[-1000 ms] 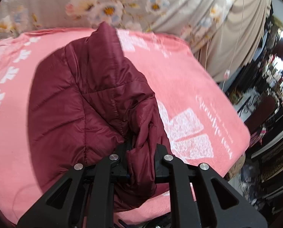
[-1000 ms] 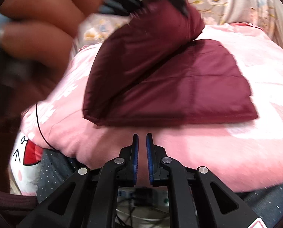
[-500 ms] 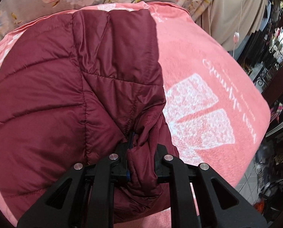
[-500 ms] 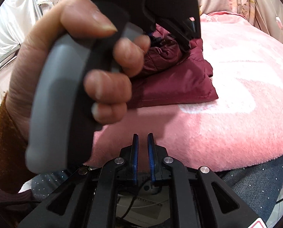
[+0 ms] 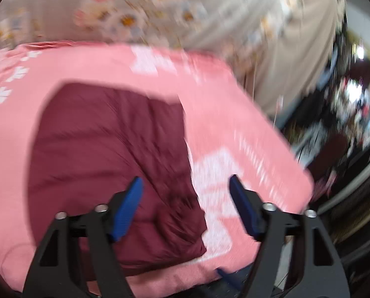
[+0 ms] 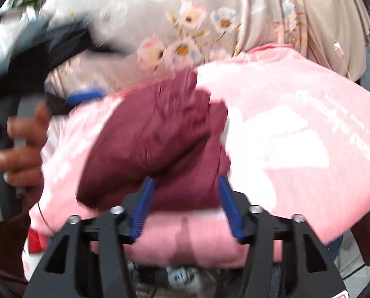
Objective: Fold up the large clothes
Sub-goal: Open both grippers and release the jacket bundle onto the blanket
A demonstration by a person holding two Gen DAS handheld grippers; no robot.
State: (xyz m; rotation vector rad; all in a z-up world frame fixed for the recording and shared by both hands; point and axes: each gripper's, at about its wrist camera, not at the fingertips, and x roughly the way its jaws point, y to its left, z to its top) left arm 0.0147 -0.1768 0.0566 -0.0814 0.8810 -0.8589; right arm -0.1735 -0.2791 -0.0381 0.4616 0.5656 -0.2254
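Behind everything hangs a beige curtain (image 5: pixel 209 24) printed with pale flowers, rising just past the far edge of the pink blanket (image 5: pixel 234 129). That blanket, with white lettering and blocks on it, is your landmark: it covers the whole surface in front of you and droops over the near edge.

Your dark red padded jacket (image 5: pixel 110 154) lies folded on the blanket, toward its left half and near the front edge in the left wrist view. In the right wrist view the same jacket (image 6: pixel 155 144) sits as a thick bundle in the middle of the blanket, with the lettering off to its right.

Your left hand-held gripper (image 5: pixel 186 198) has just been opening; its blue pads stand wide apart above the jacket's near right corner, pressing on nothing. Your right hand-held gripper (image 6: pixel 186 200) has also just been opening; its blue pads are spread before the jacket's near edge, and nothing is pinched between them.

At the left edge of the right wrist view, beside the blanket, your left hand (image 6: pixel 21 149) wraps around a grey and black handle. Both views are blurred.
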